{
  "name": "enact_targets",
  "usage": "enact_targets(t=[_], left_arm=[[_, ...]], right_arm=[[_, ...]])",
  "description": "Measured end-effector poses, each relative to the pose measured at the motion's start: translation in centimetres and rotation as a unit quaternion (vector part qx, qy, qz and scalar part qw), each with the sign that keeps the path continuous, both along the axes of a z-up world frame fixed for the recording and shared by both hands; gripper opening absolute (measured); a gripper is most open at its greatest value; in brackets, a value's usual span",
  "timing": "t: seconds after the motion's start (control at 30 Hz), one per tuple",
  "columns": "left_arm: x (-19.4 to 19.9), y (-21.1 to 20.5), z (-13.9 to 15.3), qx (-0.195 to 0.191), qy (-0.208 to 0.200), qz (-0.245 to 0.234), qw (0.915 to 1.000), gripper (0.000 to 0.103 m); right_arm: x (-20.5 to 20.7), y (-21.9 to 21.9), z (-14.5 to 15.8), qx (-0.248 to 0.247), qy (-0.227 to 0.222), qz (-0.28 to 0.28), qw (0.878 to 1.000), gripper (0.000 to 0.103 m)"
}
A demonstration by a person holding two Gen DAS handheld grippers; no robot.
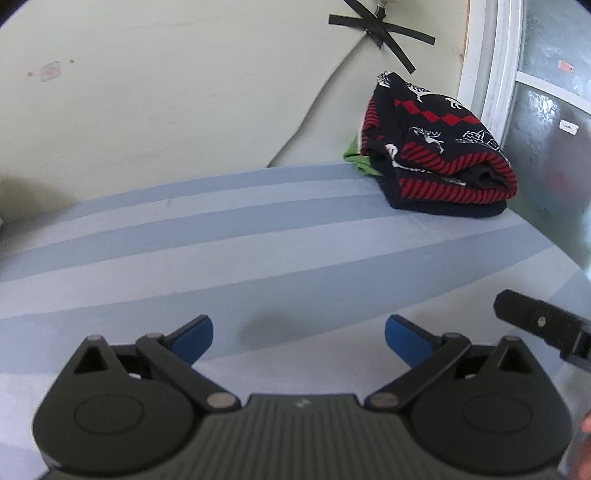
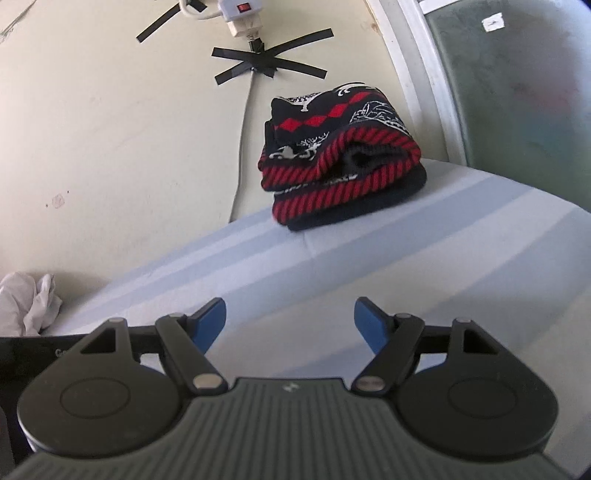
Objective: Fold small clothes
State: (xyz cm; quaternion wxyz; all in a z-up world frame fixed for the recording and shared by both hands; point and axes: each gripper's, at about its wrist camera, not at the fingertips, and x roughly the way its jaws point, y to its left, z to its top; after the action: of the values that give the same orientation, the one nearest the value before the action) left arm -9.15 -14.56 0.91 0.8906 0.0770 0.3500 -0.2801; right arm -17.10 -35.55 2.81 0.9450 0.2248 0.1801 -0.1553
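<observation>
A folded dark navy and red knit sweater [image 1: 439,147] with white reindeer patterns lies at the far right corner of a blue-striped surface [image 1: 258,236]. It also shows in the right wrist view [image 2: 340,155]. A green garment [image 1: 356,158] peeks out beneath it on its left. My left gripper [image 1: 299,338] is open and empty, hovering over the bare striped surface well short of the sweater. My right gripper [image 2: 290,321] is open and empty too, over the same surface. A black part of the right gripper [image 1: 543,325] shows at the right edge of the left wrist view.
A cream wall [image 1: 166,92] rises behind the surface, with black tape crosses [image 2: 266,64] and a cable running down. A white power strip [image 2: 240,14] hangs on the wall. A white window frame [image 1: 491,66] stands at the right. Crumpled white cloth [image 2: 29,302] lies at the left.
</observation>
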Motion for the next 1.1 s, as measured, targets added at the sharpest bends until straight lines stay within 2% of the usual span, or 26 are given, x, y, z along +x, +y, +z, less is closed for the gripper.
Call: enact_targets(t=[0.2,0.27,0.43,0.67,0.93,1.1], left_arm=[[-1.2,1.8,-0.4,0.01,-0.022,-0.003,0.9997,0.103],[-1.5,2.1,-0.2,0.004,-0.027,-0.005,0.9996,0.103],[-1.6,2.0,-0.3,0.003,-0.032,-0.013,0.9994,0.103],[-1.4,2.1,-0.4,-0.003,-0.026,-0.011,0.9996,0.103],[-1.6,2.8,0.1,-0.016,-0.044,0.007,0.9989,0.103],[-1.3,2.7,-0.1,-0.008,-0.033,0.012,0.9993,0.103]], right_arm=[[-1.3,2.0,-1.0,-0.008,0.006,-0.027,1.0,0.08],[-1.7,2.1,-0.9,-0.015,-0.005,-0.037,0.999,0.081],[-2.0,1.4,-1.2,0.004,-0.01,-0.056,0.998,0.083],[-1.7,1.4,-1.2,0.002,-0.006,-0.054,0.999,0.085],[-1.7,1.7,-1.2,-0.002,-0.008,-0.047,0.999,0.086],[-1.7,1.8,-1.2,-0.003,-0.009,-0.047,0.999,0.086]])
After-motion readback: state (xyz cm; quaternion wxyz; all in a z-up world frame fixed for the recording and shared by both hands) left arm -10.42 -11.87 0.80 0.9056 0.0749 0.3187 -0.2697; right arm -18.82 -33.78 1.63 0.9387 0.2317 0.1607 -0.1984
